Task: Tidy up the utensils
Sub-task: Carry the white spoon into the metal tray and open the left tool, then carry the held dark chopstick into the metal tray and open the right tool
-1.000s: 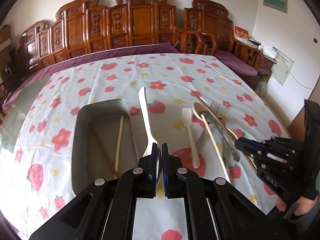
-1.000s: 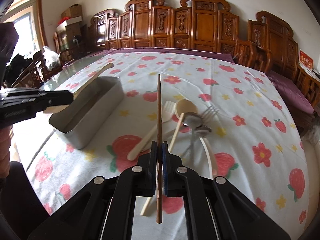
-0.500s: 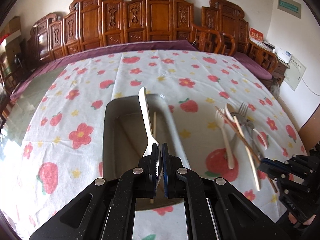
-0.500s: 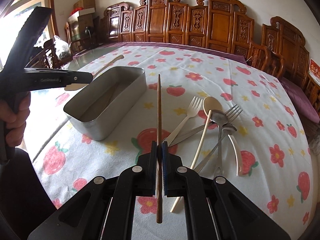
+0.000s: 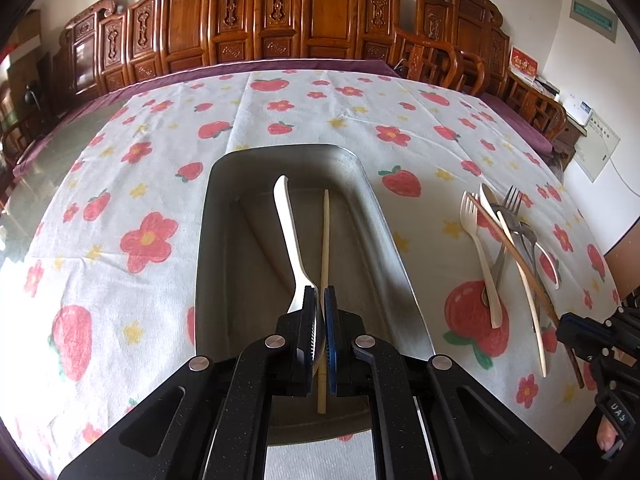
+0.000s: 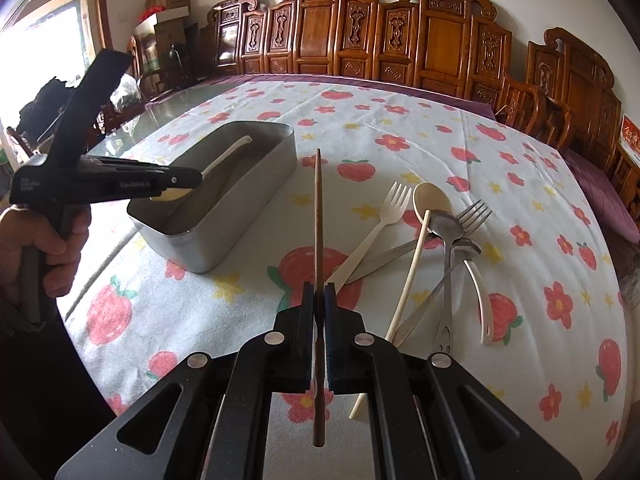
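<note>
Left gripper (image 5: 319,300) clamped on cream plastic spoon (image 5: 289,240), held over rectangular grey metal tin (image 5: 380,216), pale chopstick (image 5: 325,280) inside. Right gripper (image 6: 319,300) clamped on dark brown wooden chopstick (image 6: 318,216), right of tin; remaining cutlery heap (image 6: 440,248) farther right.

**Both grippers clamped, angled down**

The left gripper (image 5: 319,300) tilts downward, jaws pressed together on a pale spoon (image 5: 289,236), a hand (image 6: 48,248) wrapped round its grip at far left. The right gripper (image 6: 319,298) slopes down too, jaws pinching a dark chopstick (image 6: 318,216).
</note>
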The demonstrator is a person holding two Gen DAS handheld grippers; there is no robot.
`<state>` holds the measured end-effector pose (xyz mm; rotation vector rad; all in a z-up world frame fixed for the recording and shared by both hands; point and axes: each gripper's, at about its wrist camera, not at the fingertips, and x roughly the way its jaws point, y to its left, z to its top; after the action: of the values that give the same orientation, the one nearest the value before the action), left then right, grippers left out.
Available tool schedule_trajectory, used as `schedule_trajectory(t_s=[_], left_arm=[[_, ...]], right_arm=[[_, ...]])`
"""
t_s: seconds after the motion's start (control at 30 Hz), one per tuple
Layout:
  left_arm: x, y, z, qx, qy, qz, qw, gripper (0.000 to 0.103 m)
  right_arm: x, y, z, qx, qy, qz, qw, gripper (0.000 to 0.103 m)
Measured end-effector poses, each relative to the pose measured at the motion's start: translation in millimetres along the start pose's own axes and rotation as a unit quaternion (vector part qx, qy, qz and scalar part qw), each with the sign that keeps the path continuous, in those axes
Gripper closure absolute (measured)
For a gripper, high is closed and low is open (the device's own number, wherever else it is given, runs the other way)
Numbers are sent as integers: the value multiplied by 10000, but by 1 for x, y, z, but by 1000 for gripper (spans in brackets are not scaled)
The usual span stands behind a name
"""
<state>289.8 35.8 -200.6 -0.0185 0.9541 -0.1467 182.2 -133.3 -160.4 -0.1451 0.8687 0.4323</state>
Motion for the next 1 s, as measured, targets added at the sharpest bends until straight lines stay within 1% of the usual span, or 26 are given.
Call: schedule_trajectory(t_s=[0.17,0.3,0.33,0.4,0.53,0.63,0.7,0.73,0.77,0.8,0.87,0.9,0.93,0.97,1.0], left_arm=[[-6,5,4,-43,-114,-16,9999,99],[-21,11,7,-78,-341,13,9994,97],[-24,13,8,-81,-381,36,9992,95],[-34,18,8,-93,-523,105,9985,84],[-45,27,8,-81,-677,232,9974,82],[-52,34,8,-57,-772,353,9964,77],[-56,40,8,-102,-845,383,9956,67],[-58,41,7,-122,-864,400,9954,66],[-59,45,8,-144,-889,431,9950,59],[-60,47,8,-158,-913,467,9946,49],[-64,52,7,-180,-982,555,9935,35],[-66,54,7,-193,-1022,594,9928,30],[-69,59,7,-237,-1075,632,9919,27],[-70,63,6,-294,-1109,660,9912,21],[-71,68,6,-381,-1139,709,9902,18]], right_arm=[[1,11,6,-181,26,-50,9998,97],[2,15,12,-89,24,3,10000,97],[2,17,14,-80,16,17,10000,97],[2,21,20,-86,-8,61,9999,97],[4,31,34,-102,-29,188,9998,97],[9,40,43,-107,-23,285,9995,97],[12,46,49,-103,-14,353,9993,97],[14,49,51,-105,-12,377,9992,97],[16,54,54,-109,2,406,9991,97],[18,57,56,-115,8,423,9990,97],[25,64,61,-102,51,486,9988,97],[27,66,63,-89,64,515,9986,97],[31,69,66,-64,89,548,9984,97],[35,71,68,-39,110,574,9983,97],[39,73,71,5,134,599,9981,97]])
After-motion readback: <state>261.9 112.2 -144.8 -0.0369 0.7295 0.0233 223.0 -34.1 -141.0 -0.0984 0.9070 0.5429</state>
